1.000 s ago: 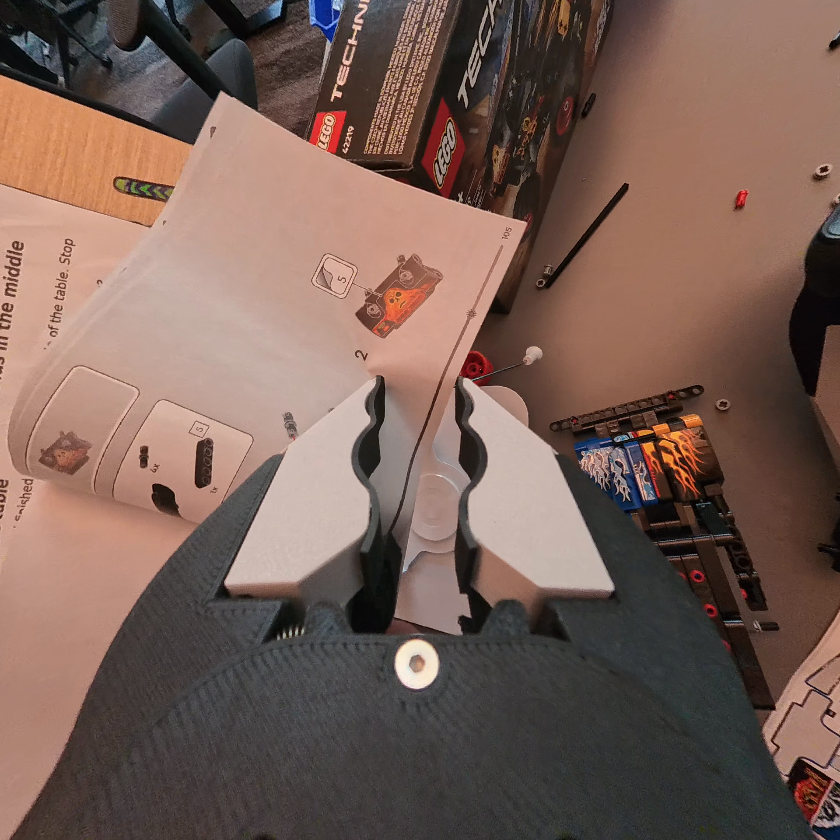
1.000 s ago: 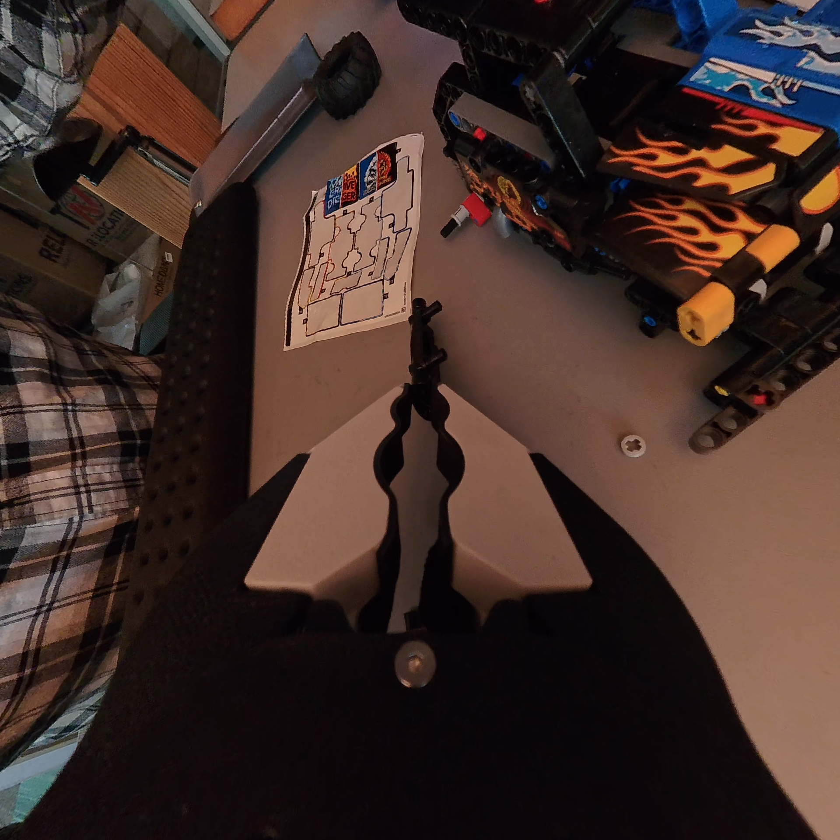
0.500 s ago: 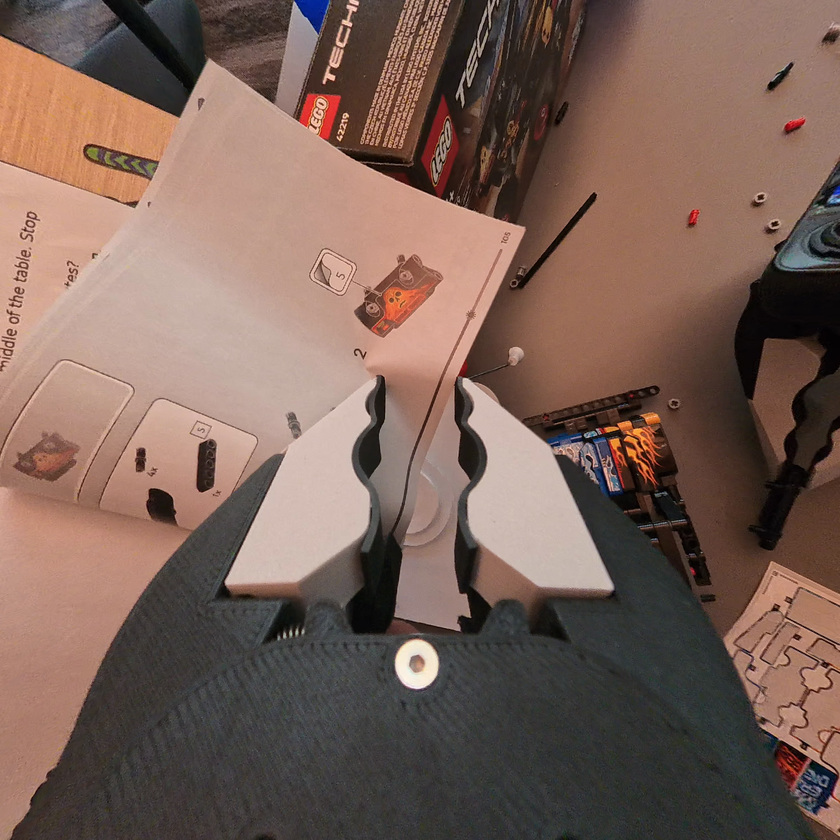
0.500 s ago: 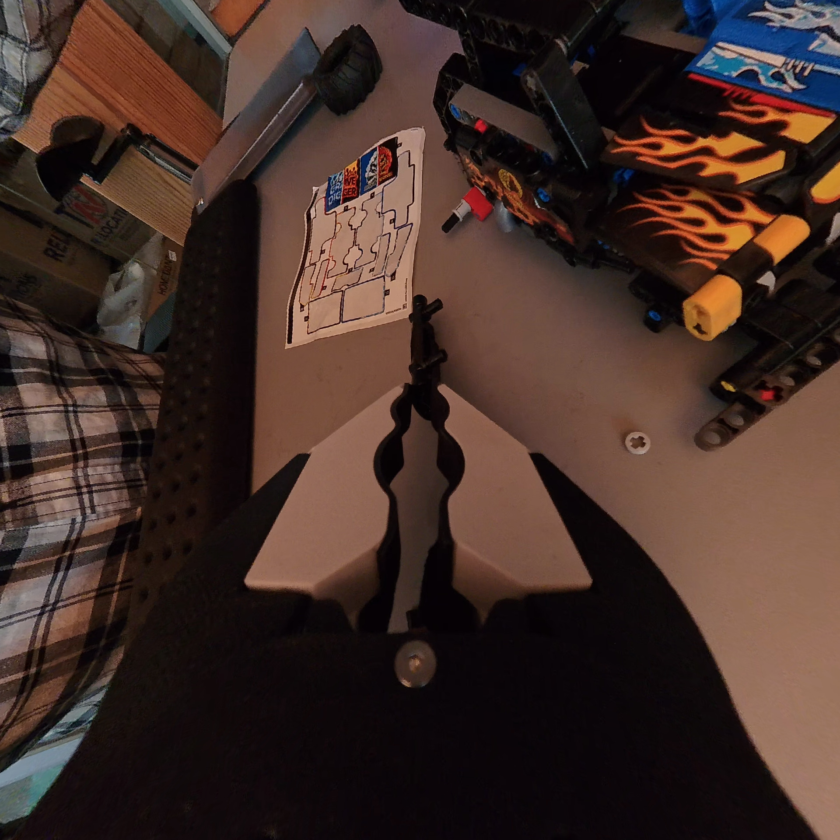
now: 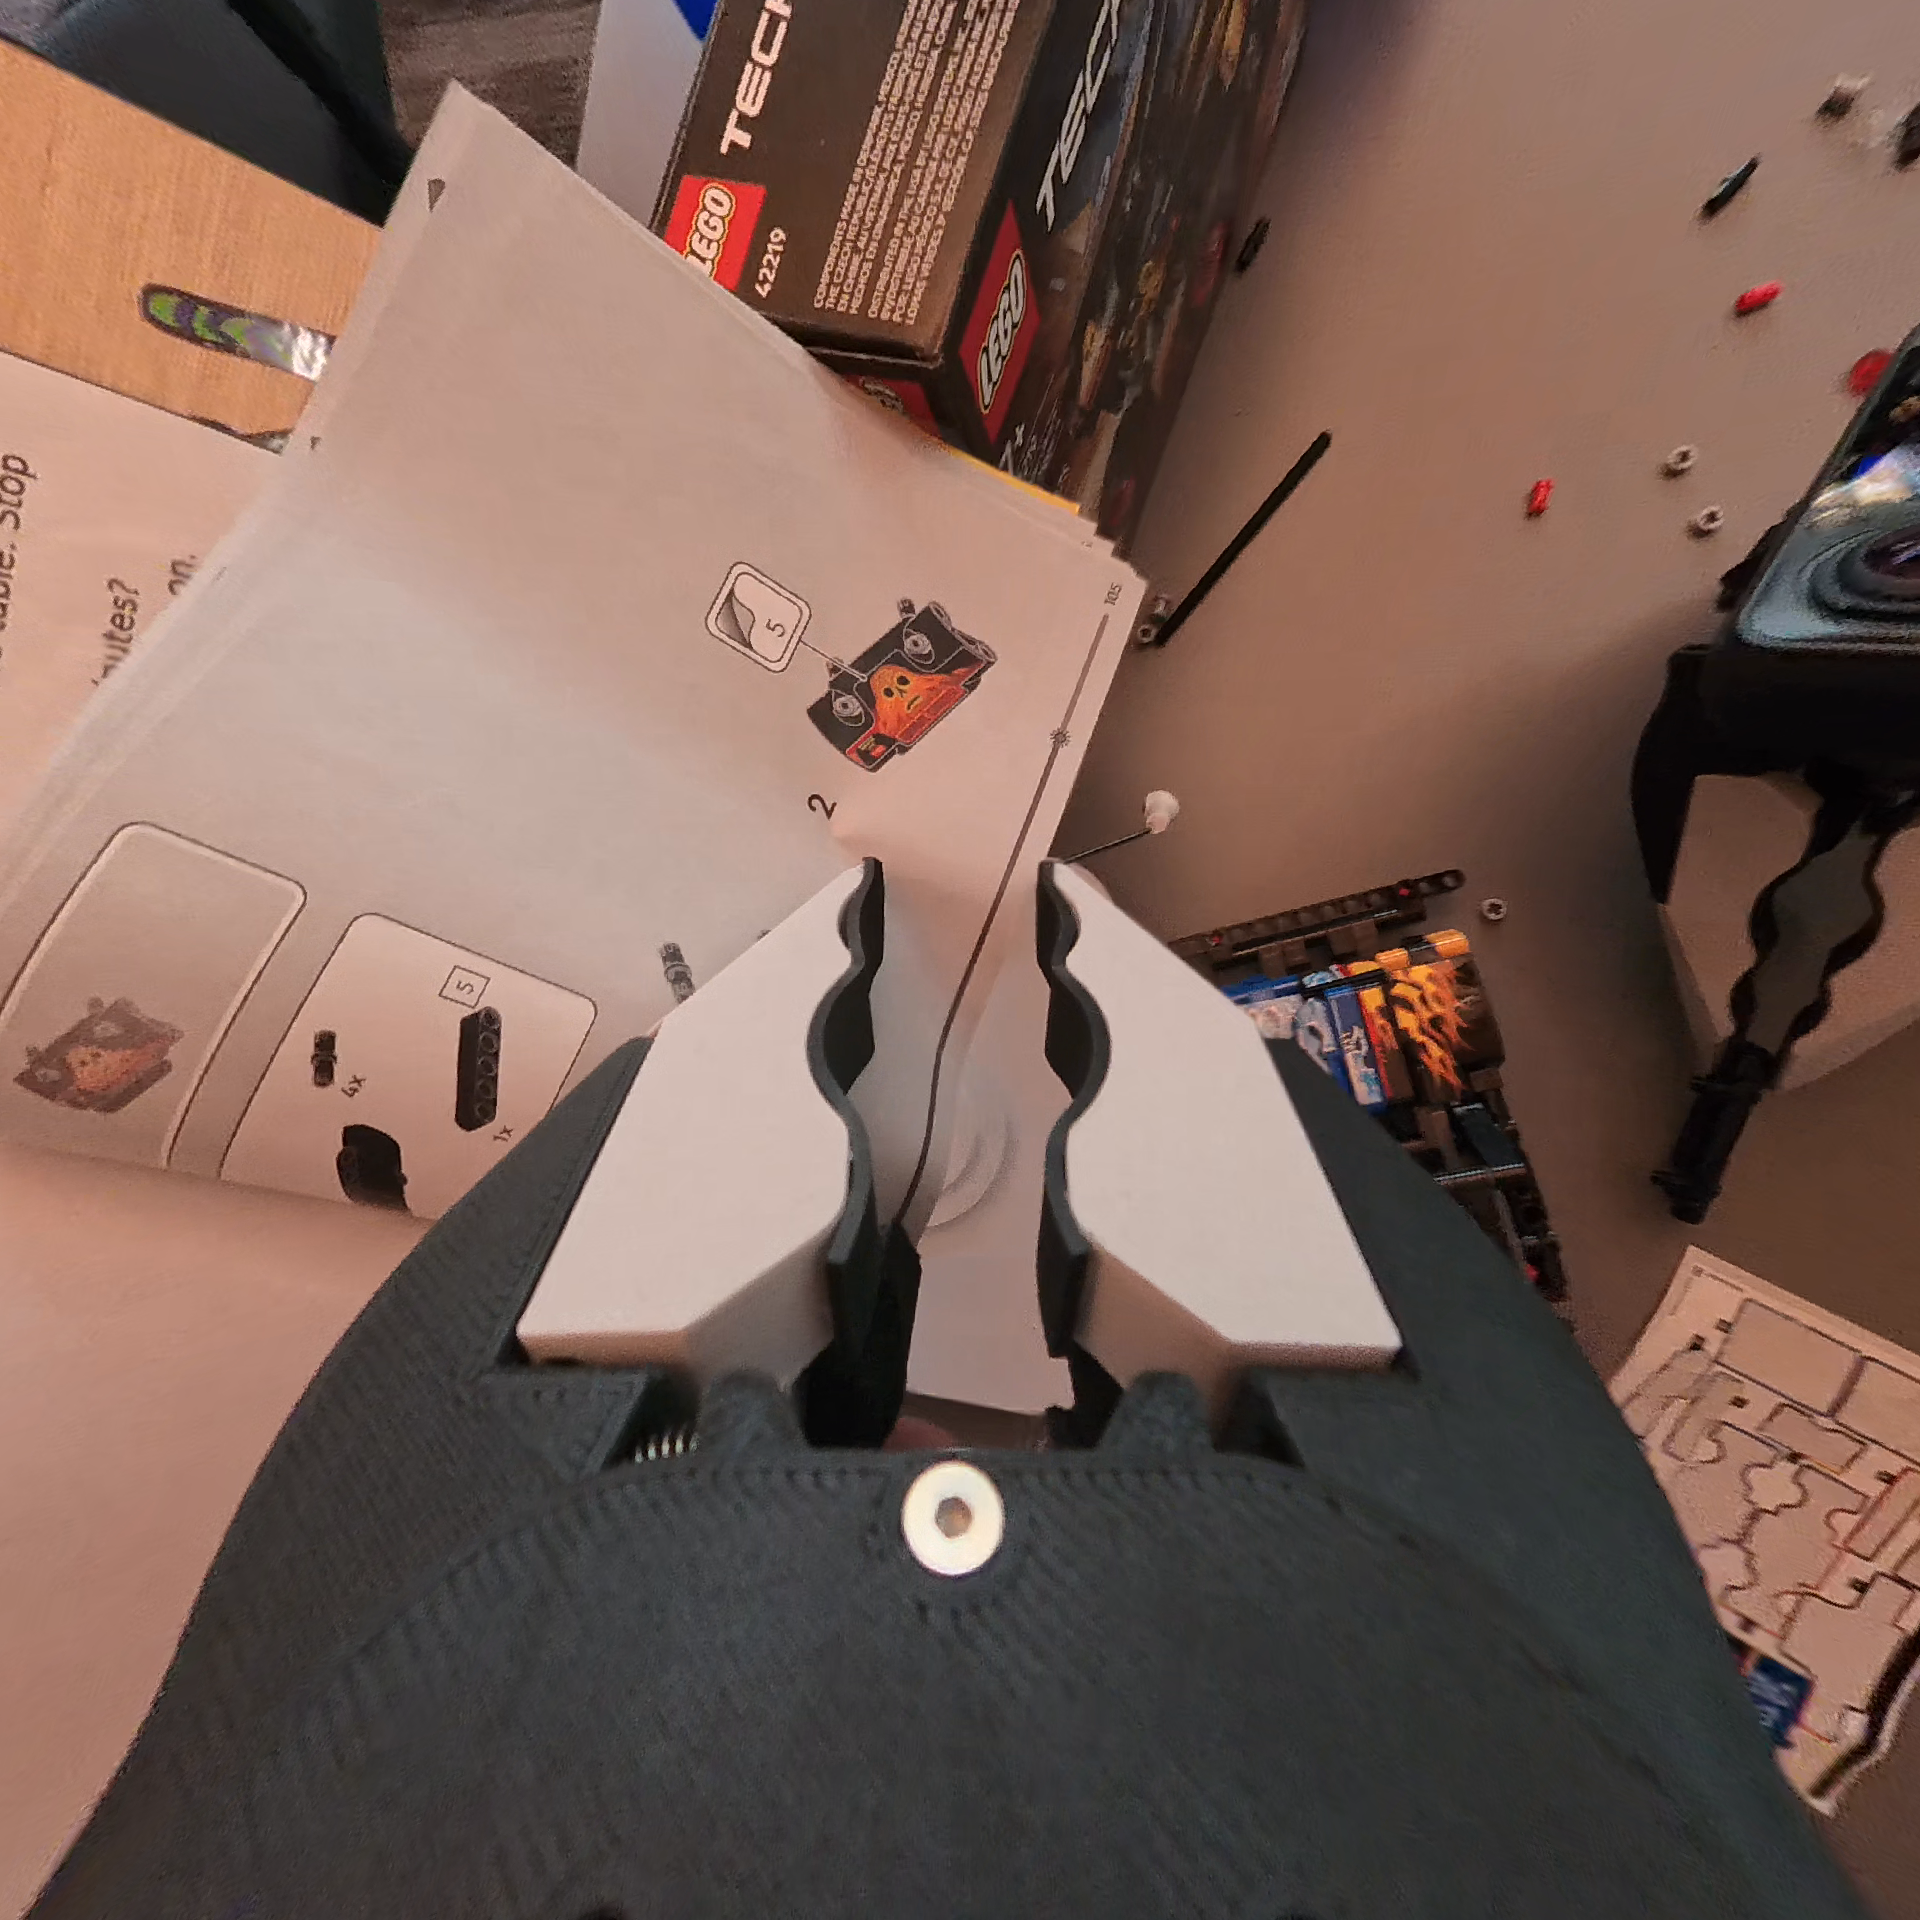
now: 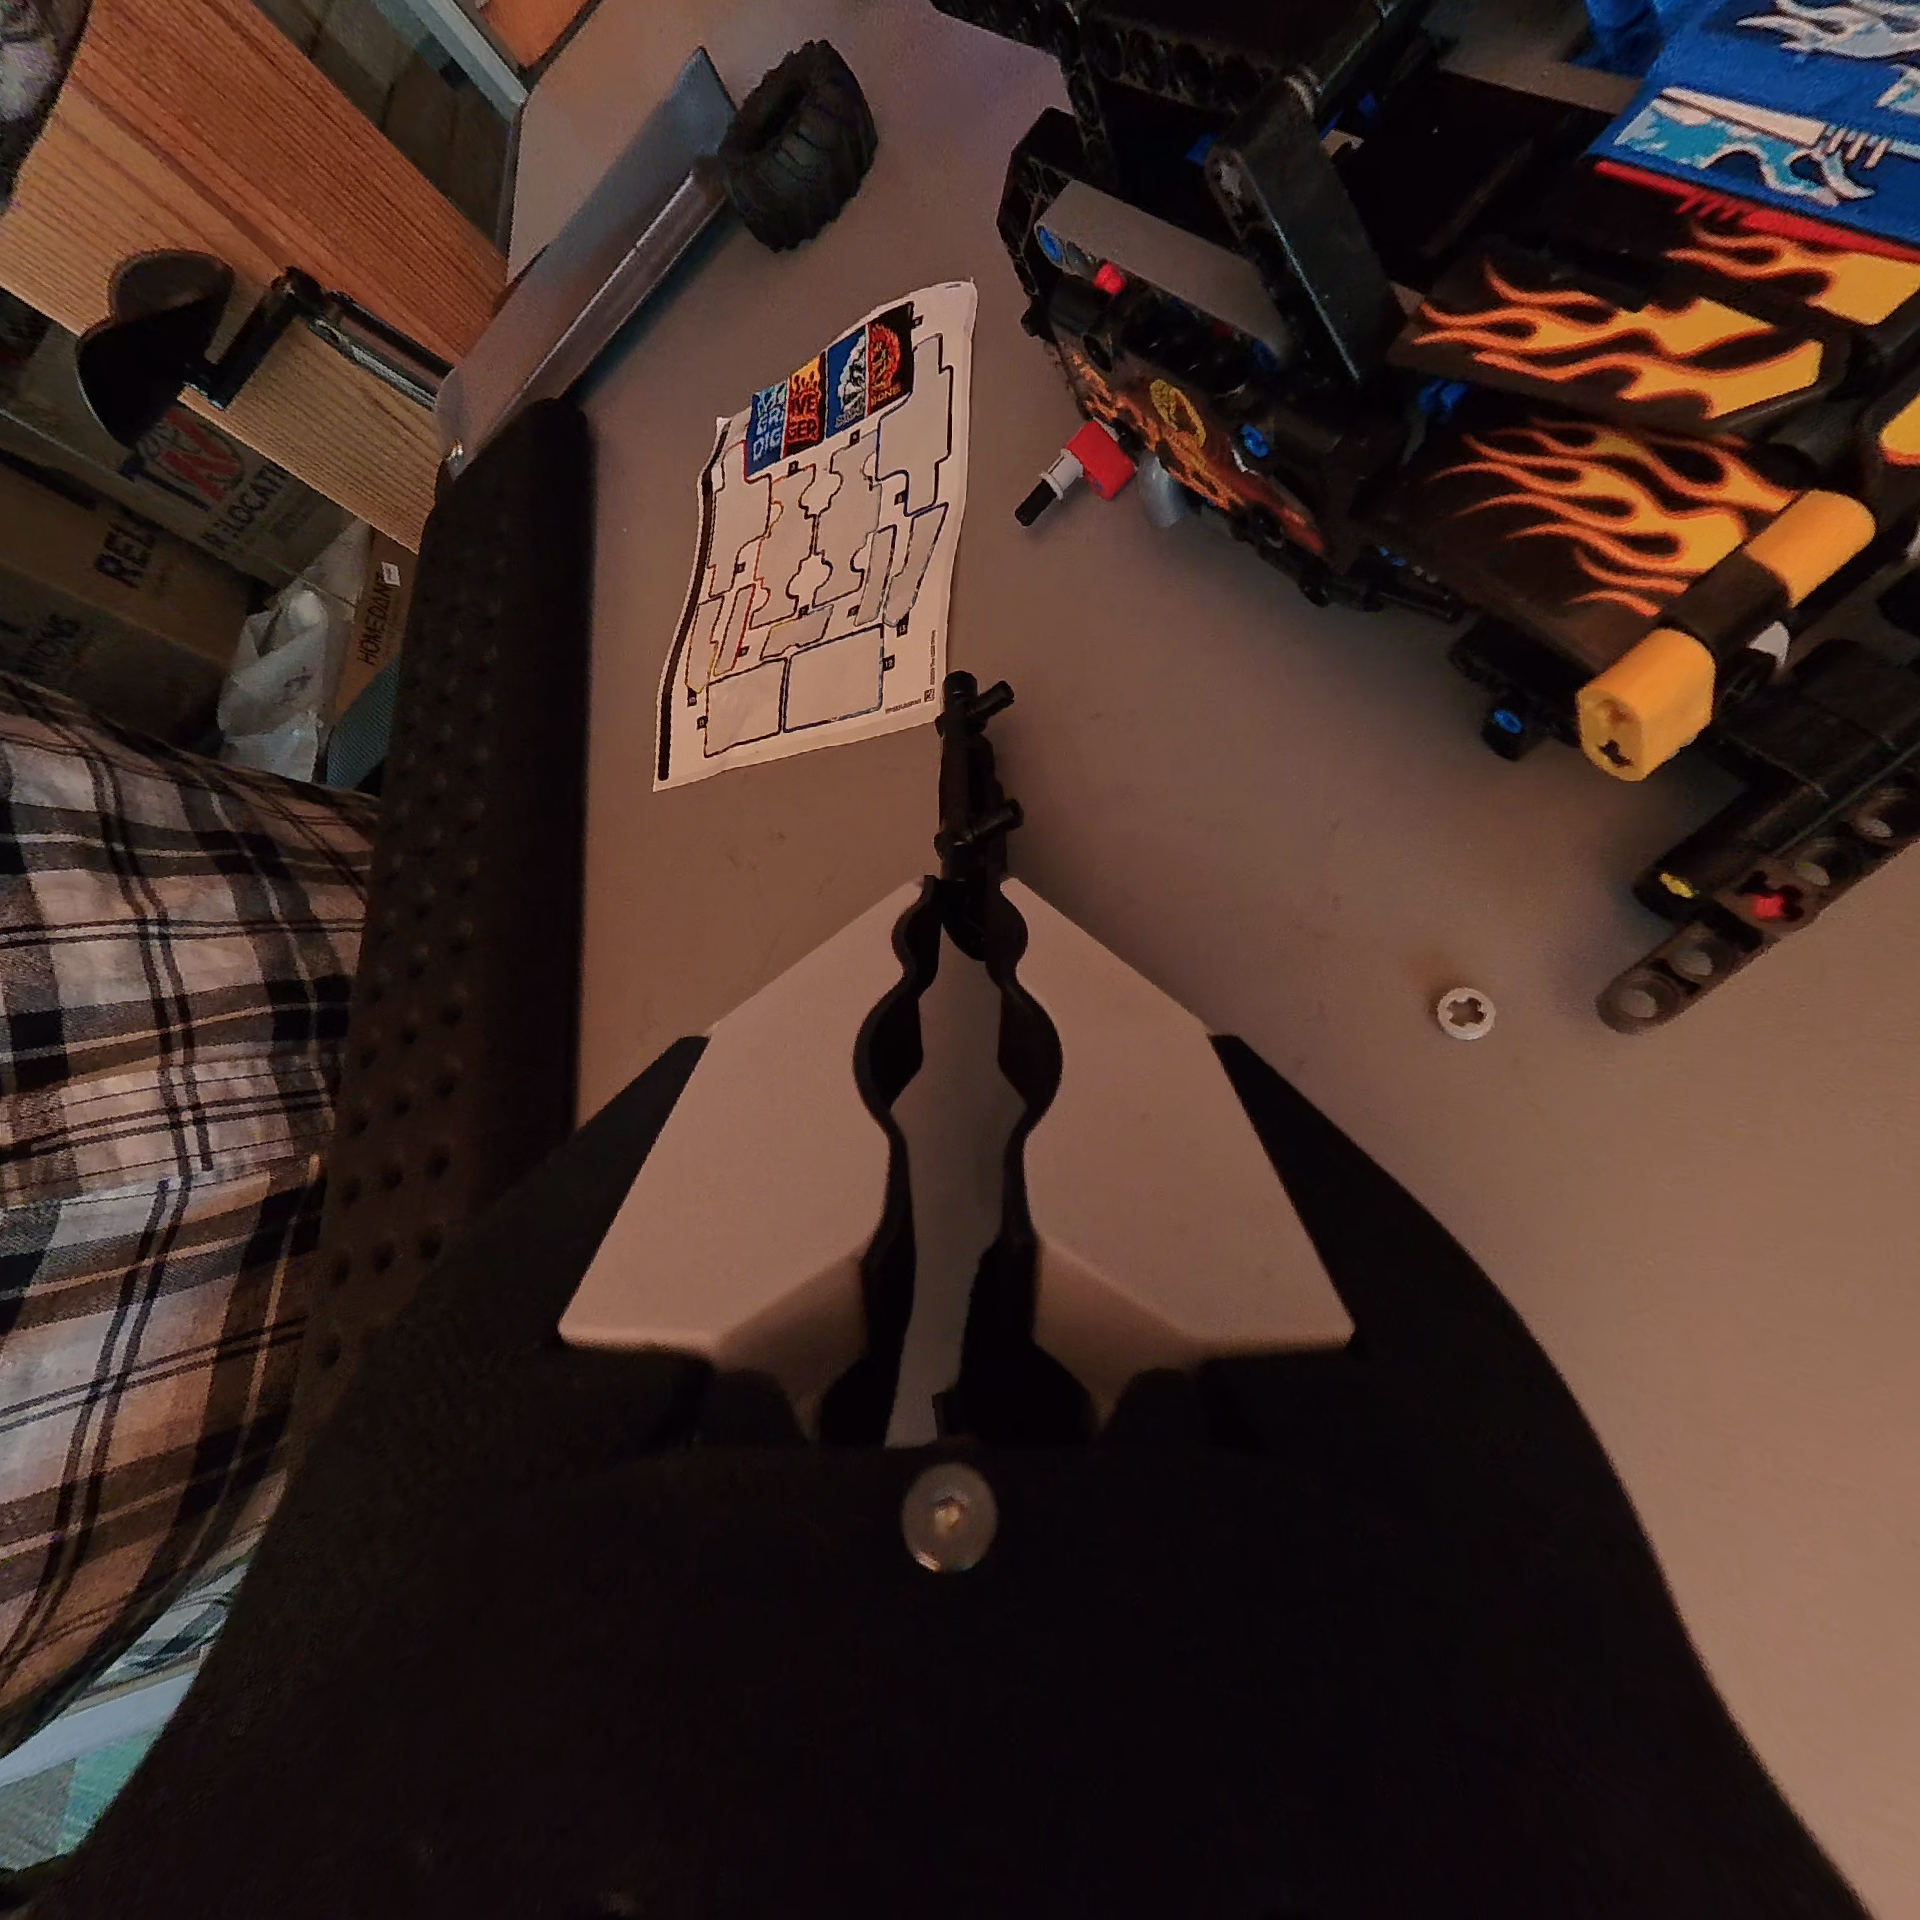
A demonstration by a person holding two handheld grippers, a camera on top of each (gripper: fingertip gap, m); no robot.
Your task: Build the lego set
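Above the instruction booklet (image 5: pixel 540 665), the left gripper (image 5: pixel 958 883) gapes empty; the right gripper (image 6: pixel 964 894) pinches a black pin piece (image 6: pixel 968 774), its lower end hidden.

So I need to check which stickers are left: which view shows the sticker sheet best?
The right wrist view: the sticker sheet lies whole and flat on the table, four coloured stickers along its far edge. The left wrist view catches only a blurred part of it at the lower right corner.

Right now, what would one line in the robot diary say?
left tongs: open over instruction booklet | right tongs: shut on black pin piece | truck model: on table, untouched
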